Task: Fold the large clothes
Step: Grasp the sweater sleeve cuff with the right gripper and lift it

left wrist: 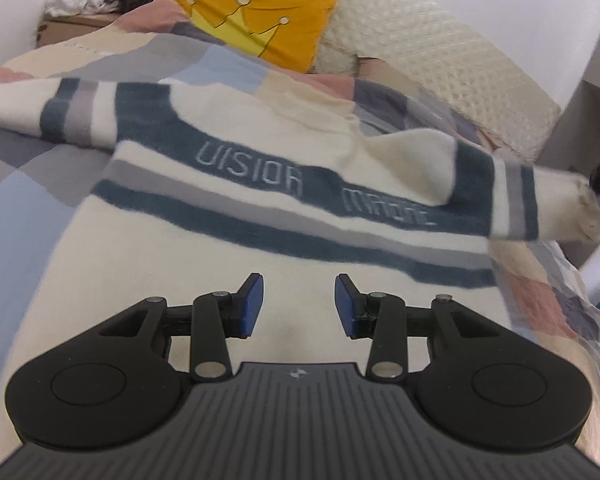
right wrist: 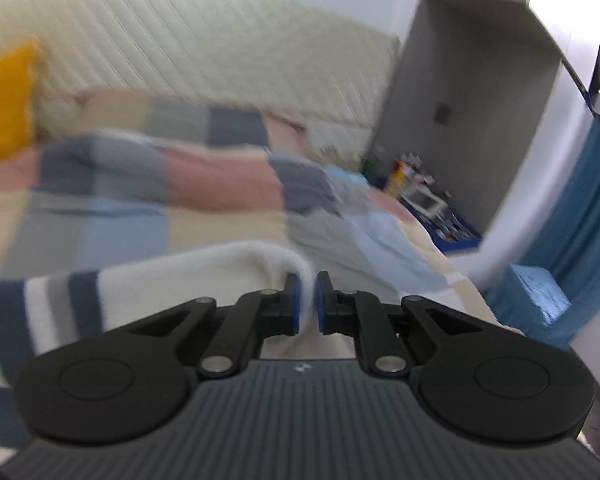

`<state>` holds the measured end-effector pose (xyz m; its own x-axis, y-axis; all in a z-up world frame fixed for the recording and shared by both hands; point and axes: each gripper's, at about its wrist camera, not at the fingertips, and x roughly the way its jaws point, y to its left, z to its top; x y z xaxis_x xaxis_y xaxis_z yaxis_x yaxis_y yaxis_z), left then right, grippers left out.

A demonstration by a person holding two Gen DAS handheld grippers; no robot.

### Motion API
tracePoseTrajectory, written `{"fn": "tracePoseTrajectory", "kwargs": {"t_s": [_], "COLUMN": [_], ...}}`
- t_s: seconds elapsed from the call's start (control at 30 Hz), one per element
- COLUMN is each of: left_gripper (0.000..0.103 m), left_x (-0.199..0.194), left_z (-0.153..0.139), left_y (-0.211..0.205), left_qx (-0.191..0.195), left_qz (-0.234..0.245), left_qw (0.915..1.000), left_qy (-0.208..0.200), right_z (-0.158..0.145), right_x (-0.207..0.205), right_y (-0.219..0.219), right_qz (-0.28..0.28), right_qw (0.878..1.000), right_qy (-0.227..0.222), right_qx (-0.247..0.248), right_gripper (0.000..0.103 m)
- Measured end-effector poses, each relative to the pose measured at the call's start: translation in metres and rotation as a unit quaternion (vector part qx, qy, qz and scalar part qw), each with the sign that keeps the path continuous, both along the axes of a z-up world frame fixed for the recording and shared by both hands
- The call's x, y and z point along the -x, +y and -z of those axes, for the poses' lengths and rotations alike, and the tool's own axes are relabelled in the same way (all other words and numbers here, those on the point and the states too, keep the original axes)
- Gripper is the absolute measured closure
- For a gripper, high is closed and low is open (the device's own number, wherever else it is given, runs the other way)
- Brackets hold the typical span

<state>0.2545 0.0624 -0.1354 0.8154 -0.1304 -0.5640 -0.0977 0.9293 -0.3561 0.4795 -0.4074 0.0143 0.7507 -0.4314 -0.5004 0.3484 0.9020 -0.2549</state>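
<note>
Right gripper (right wrist: pixel 307 304) pinches the sweater (left wrist: pixel 260 208) sleeve cuff at 3 o'clock and should carry it flat toward 9 o'clock, while the half-open, empty left gripper (left wrist: pixel 299 306) steadies the body.

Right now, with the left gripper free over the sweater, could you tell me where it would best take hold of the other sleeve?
Probably at the cuff end of the sleeve, which lies flat across the bedspread towards the left of the left view. Come in from beyond the cuff along the sleeve, so the open left gripper straddles its thin edge. The right gripper is shut on the opposite sleeve.
</note>
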Motion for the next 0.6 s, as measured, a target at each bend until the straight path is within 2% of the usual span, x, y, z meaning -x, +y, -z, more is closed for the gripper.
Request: {"fn": "tracePoseTrajectory", "kwargs": {"t_s": [0.1,0.2,0.33,0.43,0.6], "left_gripper": [0.058,0.058,0.058,0.058,0.058], "left_x": [-0.014,-0.025,-0.04,-0.044,-0.045], "left_z": [0.01,0.019,0.03,0.033,0.036], "left_y": [0.004,0.002,-0.004,-0.011,-0.018], "left_qx": [0.0,-0.012,-0.025,-0.049,-0.066], "left_qz": [-0.014,-0.017,-0.016,-0.01,-0.006], "left_qw": [0.9998,0.9995,0.9989,0.9982,0.9971], "left_qy": [0.013,0.024,0.035,0.032,0.037], "right_z": [0.037,0.086,0.144,0.158,0.145], "right_x": [-0.033,-0.056,-0.063,-0.061,-0.052], "right_y": [-0.027,-0.055,-0.08,-0.092,-0.094], "right_qz": [0.03,0.047,0.058,0.05,0.035], "right_qw": [0.999,0.997,0.993,0.992,0.987], "right_qy": [0.03,0.061,0.073,0.055,0.036], "right_qx": [0.006,-0.029,-0.073,-0.102,-0.151], "right_gripper": [0.095,0.095,0.095,0.095,0.093]}}
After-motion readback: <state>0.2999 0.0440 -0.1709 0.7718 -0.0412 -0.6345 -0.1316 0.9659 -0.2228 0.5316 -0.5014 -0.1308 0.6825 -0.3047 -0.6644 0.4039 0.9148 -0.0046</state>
